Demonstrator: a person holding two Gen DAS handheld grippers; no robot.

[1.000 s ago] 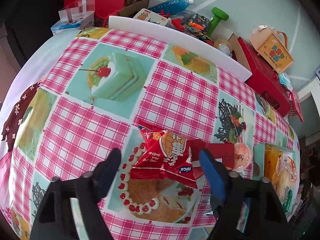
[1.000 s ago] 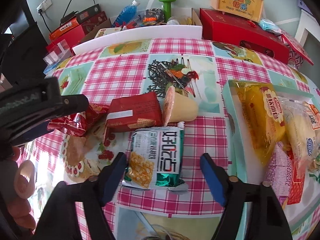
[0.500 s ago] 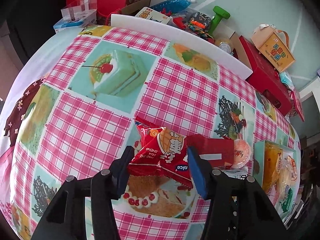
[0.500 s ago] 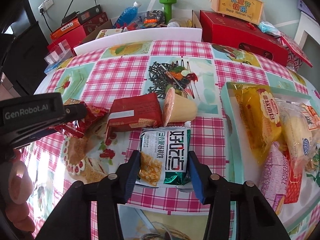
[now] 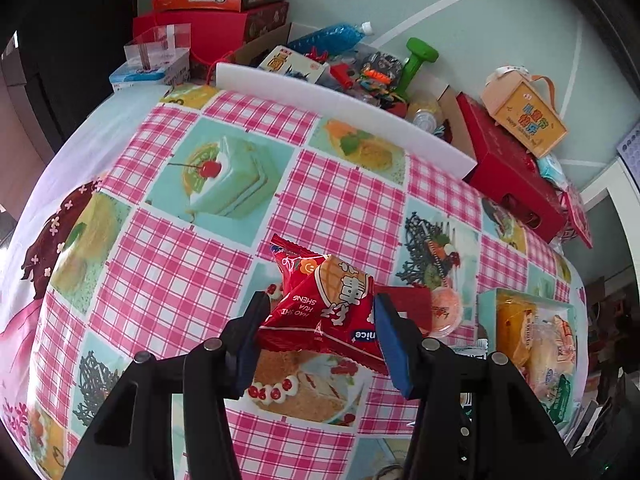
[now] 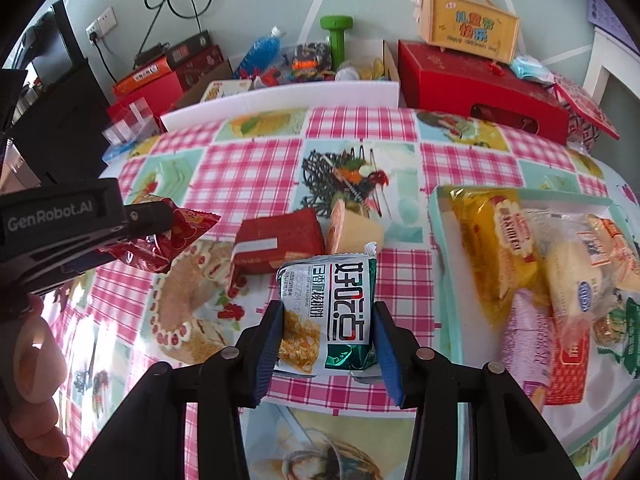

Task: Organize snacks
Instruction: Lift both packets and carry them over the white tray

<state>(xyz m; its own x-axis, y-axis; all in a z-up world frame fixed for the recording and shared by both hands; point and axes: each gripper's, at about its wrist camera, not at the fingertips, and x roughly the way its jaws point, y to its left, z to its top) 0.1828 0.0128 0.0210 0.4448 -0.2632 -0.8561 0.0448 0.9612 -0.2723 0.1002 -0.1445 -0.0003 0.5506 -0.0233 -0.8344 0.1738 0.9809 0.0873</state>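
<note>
My left gripper (image 5: 320,320) is shut on a red snack packet (image 5: 324,308) and holds it above the checked tablecloth; the packet also shows at the left of the right wrist view (image 6: 176,236). My right gripper (image 6: 326,332) is shut on a white and green snack packet (image 6: 332,312), lifted off the cloth. A red box (image 6: 276,244) and a jelly cup (image 6: 352,232) on its side lie on the table beyond it. A mint tray (image 6: 440,240) at the right holds several wrapped snacks, among them a yellow bag (image 6: 492,248).
A white foam board (image 6: 280,96) lines the table's far edge. Behind it stand red gift boxes (image 6: 480,84), a yellow carry box (image 6: 468,24), a green dumbbell (image 6: 336,32), a blue bottle (image 6: 260,48) and cartons. The table (image 5: 332,208) has a pink checked cloth.
Both grippers have closed from open onto their packets and lifted them off the table. The left gripper has risen with the red packet.
</note>
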